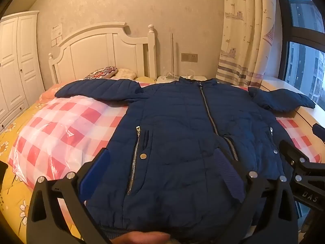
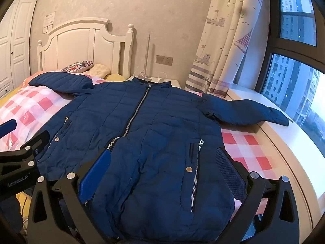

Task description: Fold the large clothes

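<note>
A navy quilted jacket (image 1: 182, 122) lies face up on the bed, zipped. Its sleeves (image 1: 97, 89) (image 1: 282, 99) spread out to both sides. My left gripper (image 1: 162, 170) hovers wide open over the jacket's lower left half, with nothing pinched between its blue pads (image 1: 95, 172). In the right wrist view the same jacket (image 2: 152, 122) fills the middle. My right gripper (image 2: 162, 172) stands open above its lower right half, beside the pocket zip (image 2: 196, 174). Each gripper shows at the edge of the other's view: the right gripper (image 1: 304, 140), the left gripper (image 2: 24, 133).
The jacket rests on a pink-checked quilt in clear plastic (image 1: 56, 132) over a yellow flowered sheet (image 1: 12, 146). A white headboard (image 1: 101, 48), pillows (image 1: 101, 74) and a bedside table (image 1: 182, 78) stand behind. A wardrobe (image 1: 16, 65) is left; curtain (image 2: 223, 50), sill (image 2: 284, 142) and window right.
</note>
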A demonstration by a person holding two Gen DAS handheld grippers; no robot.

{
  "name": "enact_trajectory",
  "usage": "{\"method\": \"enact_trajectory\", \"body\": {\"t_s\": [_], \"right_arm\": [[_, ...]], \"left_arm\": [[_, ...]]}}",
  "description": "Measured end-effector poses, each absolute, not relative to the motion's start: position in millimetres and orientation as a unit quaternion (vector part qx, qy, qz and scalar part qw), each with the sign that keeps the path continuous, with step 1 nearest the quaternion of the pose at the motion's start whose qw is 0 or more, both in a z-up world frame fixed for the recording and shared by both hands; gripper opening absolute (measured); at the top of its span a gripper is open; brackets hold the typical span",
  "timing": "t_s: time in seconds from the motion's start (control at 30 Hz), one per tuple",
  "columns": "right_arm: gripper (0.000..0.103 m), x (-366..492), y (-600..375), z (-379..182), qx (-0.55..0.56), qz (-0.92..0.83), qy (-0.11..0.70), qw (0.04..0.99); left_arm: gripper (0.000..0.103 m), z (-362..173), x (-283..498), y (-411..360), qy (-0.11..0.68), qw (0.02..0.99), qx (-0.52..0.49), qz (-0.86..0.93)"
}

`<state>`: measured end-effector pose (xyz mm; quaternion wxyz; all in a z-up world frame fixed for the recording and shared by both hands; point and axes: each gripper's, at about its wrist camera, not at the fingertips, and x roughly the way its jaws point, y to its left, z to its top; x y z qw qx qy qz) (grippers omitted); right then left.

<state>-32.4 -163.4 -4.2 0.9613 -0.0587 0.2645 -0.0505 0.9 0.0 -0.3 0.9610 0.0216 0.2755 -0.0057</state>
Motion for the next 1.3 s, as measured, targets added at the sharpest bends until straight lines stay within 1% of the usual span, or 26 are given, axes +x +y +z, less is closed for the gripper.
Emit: {"method": "enact_trajectory", "body": {"t_s": [0.37, 0.43, 1.3], "right_arm": [[0.098, -32.8, -164.1, -4.5, -0.063, -0.051, 0.267, 0.96], [0.098, -32.4, -163.4, -5.7, -0.064, -0.051, 0.269, 0.96], [0.098, -34.3, -161.6, -5.0, -0.063, -0.05, 0.268, 0.96]], "left_arm": [[0.101, 0.6, -2.4, 1.7, 0.263, 0.965, 0.018, -0.007], [0.101, -6.9, -0.3, 2.7, 0.277, 0.961, 0.019, -0.008], [0.101, -3.9, -0.1, 2.4, 0.279, 0.96, 0.025, -0.009]]}}
